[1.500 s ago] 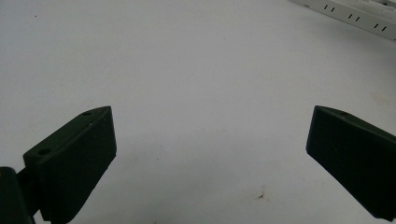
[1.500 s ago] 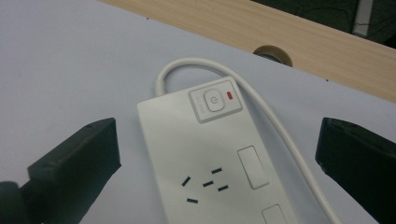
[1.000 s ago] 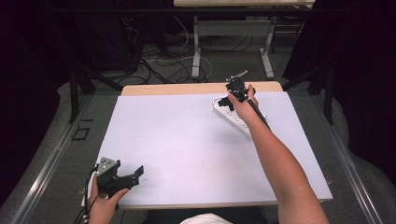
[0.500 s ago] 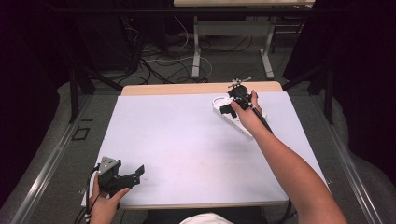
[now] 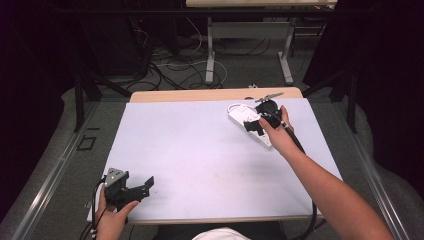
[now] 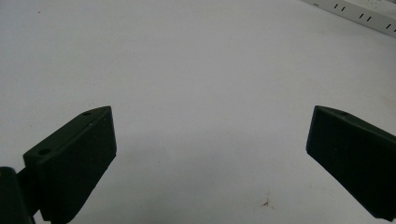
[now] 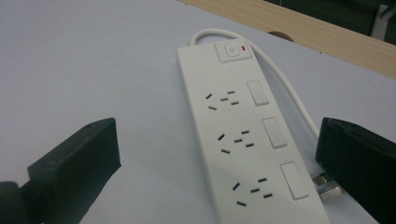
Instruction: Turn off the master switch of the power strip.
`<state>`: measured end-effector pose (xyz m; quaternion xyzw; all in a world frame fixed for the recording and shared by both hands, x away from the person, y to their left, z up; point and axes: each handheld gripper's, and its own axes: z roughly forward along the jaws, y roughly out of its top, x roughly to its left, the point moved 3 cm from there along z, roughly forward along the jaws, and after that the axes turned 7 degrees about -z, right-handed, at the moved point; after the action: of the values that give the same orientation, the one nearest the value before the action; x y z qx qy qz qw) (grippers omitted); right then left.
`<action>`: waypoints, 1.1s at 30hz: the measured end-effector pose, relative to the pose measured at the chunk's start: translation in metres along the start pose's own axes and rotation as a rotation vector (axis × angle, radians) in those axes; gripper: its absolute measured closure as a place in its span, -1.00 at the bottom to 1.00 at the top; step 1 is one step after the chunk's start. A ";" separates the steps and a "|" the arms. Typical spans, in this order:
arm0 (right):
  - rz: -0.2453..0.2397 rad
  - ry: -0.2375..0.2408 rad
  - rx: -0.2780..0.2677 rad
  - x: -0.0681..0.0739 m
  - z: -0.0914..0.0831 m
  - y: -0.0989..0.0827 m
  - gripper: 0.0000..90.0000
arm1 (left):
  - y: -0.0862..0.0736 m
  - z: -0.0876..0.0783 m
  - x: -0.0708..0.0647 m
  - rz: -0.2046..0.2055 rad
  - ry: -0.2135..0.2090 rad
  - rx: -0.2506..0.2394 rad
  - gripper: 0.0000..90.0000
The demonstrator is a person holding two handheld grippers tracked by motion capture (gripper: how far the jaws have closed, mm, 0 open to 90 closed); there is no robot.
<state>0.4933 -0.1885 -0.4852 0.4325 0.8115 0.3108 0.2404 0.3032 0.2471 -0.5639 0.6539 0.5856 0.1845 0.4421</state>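
High view: a pale lavender rectangular worktop [image 5: 200, 155] with a light wooden strip along its far edge, dark floor and tangled cables beyond. At the near left corner, the left tongs [image 5: 142, 186], black with a grey three-cornered plate on top, held in the left hand [image 5: 112, 217] just above the surface, jaws spread apart and pointing right. At the far right, a white plastic power strip [image 5: 245, 122] lying flat and angled, its white cord [image 5: 232, 106] looping at the far end. Over its near end, the right tongs [image 5: 257, 125], black, gripped by the right hand [image 5: 280, 137], forearm stretching in from the bottom right. Well apart, the two tongs, at opposite corners.

Left gripper view: two black jaws wide apart over bare worktop, nothing between them; a small brown speck [image 6: 267, 202] on the surface near the right jaw; an edge of the white strip [image 6: 359, 14] far off at the upper right.

Right gripper view: black jaws wide apart, one either side of the power strip [image 7: 243, 135], not touching it. On the strip, three socket groups in a row, each beside a white rocker switch, and a square main switch [image 7: 231, 52] with a red mark at the far end. The cord [image 7: 289, 88] curving along the strip's right side toward a metal plug prong [image 7: 327, 184] just beside the right jaw.
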 end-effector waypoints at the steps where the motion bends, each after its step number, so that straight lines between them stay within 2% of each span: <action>1: 0.011 0.006 -0.006 0.001 -0.003 -0.003 -1.00 | 0.000 0.000 0.000 0.000 0.002 0.003 -0.96; 3: -0.013 0.005 -0.013 0.001 -0.009 -0.008 -1.00 | 0.000 0.000 0.000 0.000 0.003 0.004 -0.96; 8: -0.014 0.018 -0.037 0.005 -0.025 -0.021 -1.00 | 0.000 0.001 0.000 -0.001 0.006 -0.002 -0.96; 10: -0.001 0.027 -0.044 0.006 -0.031 -0.027 -1.00 | 0.000 0.001 0.000 -0.003 0.006 -0.001 -0.96; 14: -0.018 0.026 -0.054 0.008 -0.040 -0.039 -1.00 | 0.000 0.001 0.000 -0.002 0.006 -0.002 -0.96; 18: -0.008 0.045 -0.063 0.010 -0.046 -0.053 -1.00 | 0.000 0.001 0.000 -0.002 0.007 0.000 -0.96; 30: 0.006 0.038 -0.091 0.011 -0.061 -0.097 -1.00 | 0.000 0.000 0.000 -0.001 0.007 0.005 -0.96; 33: 0.026 0.044 -0.102 0.012 -0.067 -0.107 -1.00 | 0.000 0.000 0.000 -0.001 0.007 0.004 -0.96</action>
<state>0.3839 -0.2448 -0.5167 0.4232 0.7940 0.3641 0.2405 0.3034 0.2472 -0.5641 0.6540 0.5878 0.1852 0.4387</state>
